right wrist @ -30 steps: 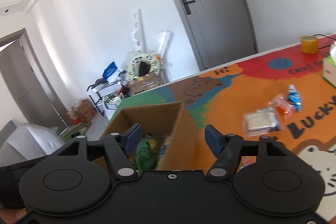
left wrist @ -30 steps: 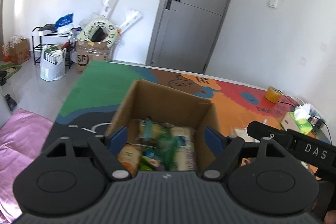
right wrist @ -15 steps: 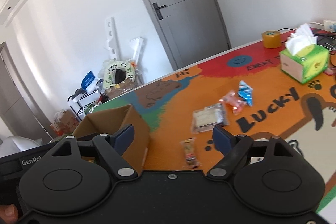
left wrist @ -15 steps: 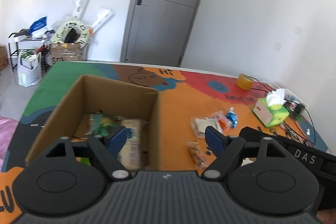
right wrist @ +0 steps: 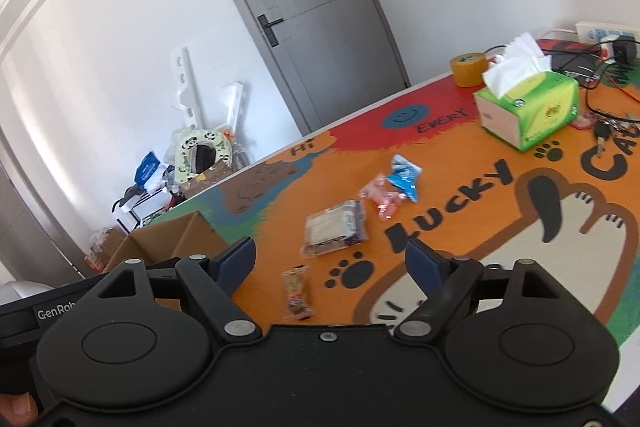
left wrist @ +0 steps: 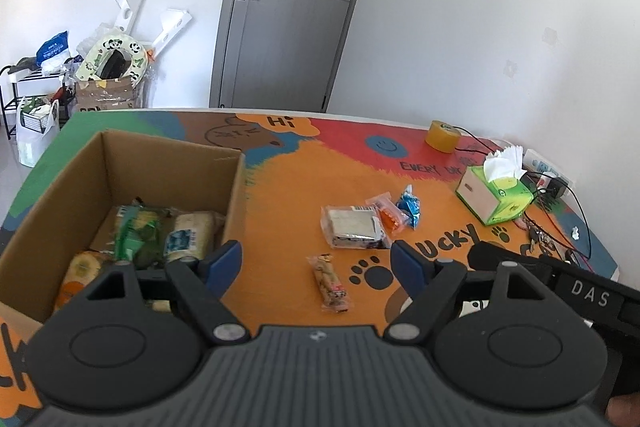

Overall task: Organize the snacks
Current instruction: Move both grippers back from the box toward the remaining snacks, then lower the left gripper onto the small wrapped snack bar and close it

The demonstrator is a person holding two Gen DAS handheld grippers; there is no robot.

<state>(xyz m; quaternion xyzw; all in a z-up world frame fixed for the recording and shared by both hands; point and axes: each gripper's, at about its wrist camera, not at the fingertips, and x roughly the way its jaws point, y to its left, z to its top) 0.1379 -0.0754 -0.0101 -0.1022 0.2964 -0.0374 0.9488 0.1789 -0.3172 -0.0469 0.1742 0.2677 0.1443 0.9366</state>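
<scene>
An open cardboard box point(left wrist: 168, 163) point(right wrist: 168, 239) with several snack packs inside stands at the left of the colourful table mat. To its right lie loose snacks: a slim brown bar point(left wrist: 330, 283) point(right wrist: 297, 293), a clear flat pack point(left wrist: 352, 227) point(right wrist: 334, 227), a pink-orange sachet point(left wrist: 388, 213) point(right wrist: 380, 197) and a blue sachet point(left wrist: 409, 207) point(right wrist: 405, 175). My left gripper point(left wrist: 318, 259) hangs open and empty just above the brown bar. My right gripper point(right wrist: 331, 259) is open and empty too, with the bar low between its fingers.
A green tissue box point(left wrist: 496, 193) point(right wrist: 528, 107), a tape roll point(left wrist: 442, 135) point(right wrist: 468, 69), cables, keys and a power strip point(right wrist: 600, 35) crowd the table's right end. A grey door point(left wrist: 292, 7) and floor clutter point(left wrist: 108, 67) lie beyond the far edge.
Both views have swung right from the box's inside to the loose snacks on the mat. The right gripper's fingers stand wider apart than a second ago.
</scene>
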